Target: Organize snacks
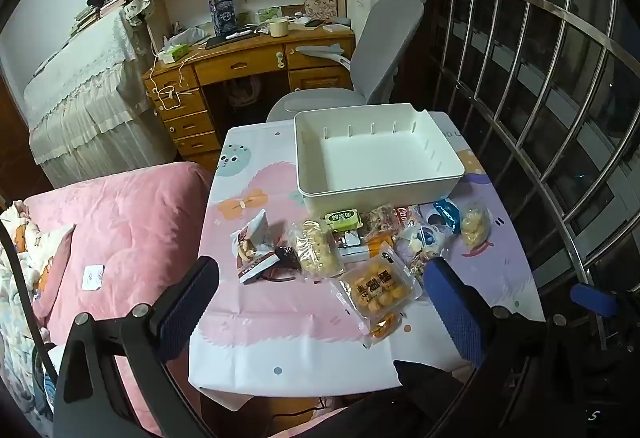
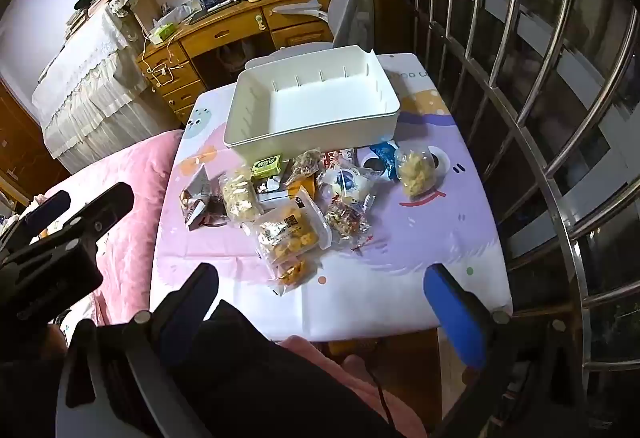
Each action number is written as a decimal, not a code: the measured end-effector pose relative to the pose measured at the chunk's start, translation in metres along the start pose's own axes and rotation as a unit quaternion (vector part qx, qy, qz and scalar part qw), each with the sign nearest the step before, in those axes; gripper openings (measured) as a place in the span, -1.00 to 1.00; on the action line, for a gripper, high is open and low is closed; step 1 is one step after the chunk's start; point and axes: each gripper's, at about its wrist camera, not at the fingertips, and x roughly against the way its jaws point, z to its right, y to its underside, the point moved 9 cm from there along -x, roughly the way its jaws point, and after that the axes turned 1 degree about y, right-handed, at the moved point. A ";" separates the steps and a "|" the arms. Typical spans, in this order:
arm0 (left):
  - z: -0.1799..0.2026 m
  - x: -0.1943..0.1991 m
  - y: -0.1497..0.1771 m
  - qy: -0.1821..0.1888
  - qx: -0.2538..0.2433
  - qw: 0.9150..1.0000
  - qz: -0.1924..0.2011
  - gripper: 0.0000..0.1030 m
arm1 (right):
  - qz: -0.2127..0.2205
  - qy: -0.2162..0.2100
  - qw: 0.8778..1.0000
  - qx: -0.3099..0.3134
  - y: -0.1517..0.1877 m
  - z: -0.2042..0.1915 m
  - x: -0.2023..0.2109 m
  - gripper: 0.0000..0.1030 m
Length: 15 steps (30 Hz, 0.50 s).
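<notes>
An empty white storage box [image 1: 384, 194] [image 2: 312, 136] stands at the far side of the small table. Several snack packets lie in a heap in front of it: an orange pastry pack [image 1: 378, 288] [image 2: 290, 228], a clear bag of puffs [image 1: 318, 248] [image 2: 240, 198], a green packet [image 1: 343, 219] [image 2: 267, 166], a yellow snack bag [image 1: 475, 225] [image 2: 418, 172]. My left gripper [image 1: 320, 270] is open and empty above the table's near edge. My right gripper [image 2: 320, 276] is open and empty, held back over the near edge.
The table wears a pink and purple cartoon cloth [image 1: 280, 318] [image 2: 420, 238]. A pink bed [image 1: 128, 230] lies to the left. A grey chair [image 1: 380, 50] and wooden desk [image 1: 248, 66] stand behind. Metal window bars [image 1: 560, 98] run along the right.
</notes>
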 end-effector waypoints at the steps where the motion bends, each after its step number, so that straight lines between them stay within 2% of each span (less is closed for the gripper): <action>1: 0.000 0.000 0.000 0.000 0.000 1.000 0.000 0.98 | -0.002 0.002 1.000 0.000 -0.001 0.001 -0.001 1.00; 11: 0.002 -0.006 -0.002 -0.002 0.001 1.000 -0.005 0.98 | -0.001 0.001 1.000 0.003 -0.005 0.005 -0.001 1.00; 15: 0.000 -0.005 0.002 -0.006 0.005 1.000 -0.005 0.98 | 0.002 0.001 1.000 0.009 -0.010 0.009 -0.014 1.00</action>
